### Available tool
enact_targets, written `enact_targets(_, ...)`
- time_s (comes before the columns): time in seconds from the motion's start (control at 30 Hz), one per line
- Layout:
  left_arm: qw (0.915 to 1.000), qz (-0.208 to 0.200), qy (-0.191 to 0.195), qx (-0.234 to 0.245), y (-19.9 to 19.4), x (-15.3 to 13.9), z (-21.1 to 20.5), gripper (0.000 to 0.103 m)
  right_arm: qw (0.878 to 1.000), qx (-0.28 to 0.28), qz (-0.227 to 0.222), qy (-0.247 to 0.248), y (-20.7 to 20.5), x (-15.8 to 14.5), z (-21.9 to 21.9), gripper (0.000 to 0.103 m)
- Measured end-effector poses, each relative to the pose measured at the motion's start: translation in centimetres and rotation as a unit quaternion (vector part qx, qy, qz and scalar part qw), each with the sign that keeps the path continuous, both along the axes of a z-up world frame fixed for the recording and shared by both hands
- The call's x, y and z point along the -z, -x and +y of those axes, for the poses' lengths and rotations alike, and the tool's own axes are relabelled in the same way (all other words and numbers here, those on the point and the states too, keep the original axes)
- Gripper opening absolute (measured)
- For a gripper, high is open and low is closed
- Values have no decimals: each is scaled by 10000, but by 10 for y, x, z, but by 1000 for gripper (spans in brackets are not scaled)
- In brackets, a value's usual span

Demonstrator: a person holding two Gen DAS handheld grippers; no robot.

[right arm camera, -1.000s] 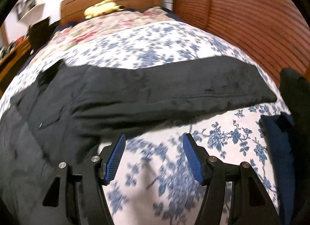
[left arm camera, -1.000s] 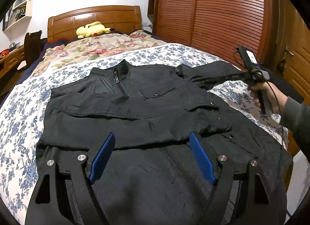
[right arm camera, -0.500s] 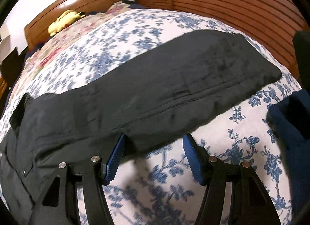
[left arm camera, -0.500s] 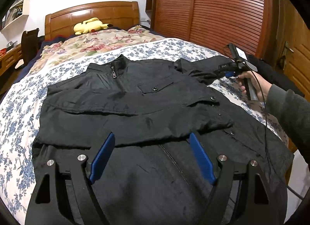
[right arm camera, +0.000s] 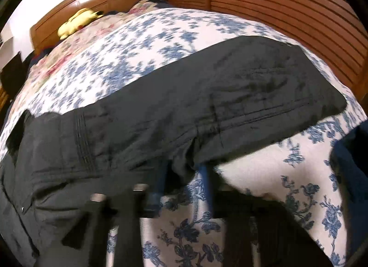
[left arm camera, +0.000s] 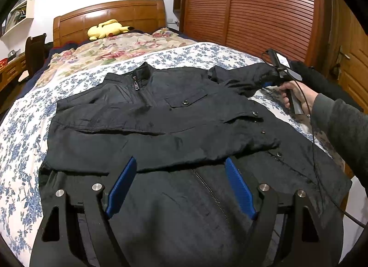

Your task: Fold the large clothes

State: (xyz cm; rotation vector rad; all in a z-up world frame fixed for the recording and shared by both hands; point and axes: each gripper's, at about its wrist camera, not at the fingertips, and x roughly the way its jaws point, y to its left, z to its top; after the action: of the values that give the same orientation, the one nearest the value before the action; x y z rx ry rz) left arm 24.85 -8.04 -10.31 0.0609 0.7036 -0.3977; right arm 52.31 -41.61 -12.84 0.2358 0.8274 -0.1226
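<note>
Now the black zip-front jacket [left arm camera: 184, 129] is spread on the floral-sheeted bed [left arm camera: 20, 129]; its outstretched sleeve [right arm camera: 230, 106] has just been clenched by the right gripper [right arm camera: 181, 172], while the left gripper [left arm camera: 181, 188] hangs released. Thin edge bite may slip out when lifted.

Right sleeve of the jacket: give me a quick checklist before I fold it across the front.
1. Right gripper shut on the right sleeve, its fingers just closed on the near edge: ok.
2. How much cloth is pinched: cannot tell, blurred.
3. Left sleeve already folded across the jacket: ok.
4. Left gripper open, clear of the fold path: cannot tell, it hangs over the jacket's lower front.
5. Jacket flat on the bed: ok.
</note>
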Motion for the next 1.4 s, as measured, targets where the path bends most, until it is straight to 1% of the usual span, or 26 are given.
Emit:
enact_targets(0.07,10000,-4,1,3,0,0,0,80,9997,-35,-209,-147,5,-9,1,8)
enact_targets(0.1,10000,0,2,4,0,0,0,80,9992,-108,-369,-128,9,-17,5,7)
enact_targets(0.17,10000,-16,18,9,-1,-1,-1,80,9978,-267,-603,-35,16,-32,14,7)
enact_targets(0.27,10000,-30,43,13,0,-2,0,80,9948,-571,-834,136,28,-55,34,7)
enact_targets(0.4,10000,-68,64,1,1,-3,2,80,9866,-1116,-1127,395,51,-81,71,7)
enact_targets(0.57,9999,-104,97,-40,3,-6,5,80,9700,-1881,-1439,541,91,-106,122,7)
enact_targets(0.7,9998,-146,104,-68,6,-8,8,80,9508,-2560,-1657,545,129,-120,163,7)
enact_targets(0.8,9997,-166,121,-90,6,-11,10,80,9379,-2993,-1652,583,152,-118,191,7)
enact_targets(0.9,9996,-183,164,-123,6,-13,13,80,9303,-3278,-1492,699,165,-105,212,7)
enact_targets(1.03,9995,-202,182,-143,6,-14,15,80,9320,-3336,-1194,766,160,-88,221,7)
enact_targets(1.1,9995,-199,182,-144,6,-15,15,80,9326,-3373,-1074,705,159,-82,222,7)
enact_targets(1.17,9995,-214,182,-137,6,-15,15,80,9339,-3373,-959,700,155,-82,228,7)
enact_targets(1.3,9995,-230,180,-134,7,-16,15,80,9361,-3329,-801,802,149,-83,244,15)
enact_targets(1.37,9995,-230,182,-131,7,-16,15,80,9375,-3303,-757,789,152,-86,248,22)
enact_targets(1.4,9995,-234,183,-126,7,-16,15,80,9378,-3289,-760,808,153,-87,250,29)
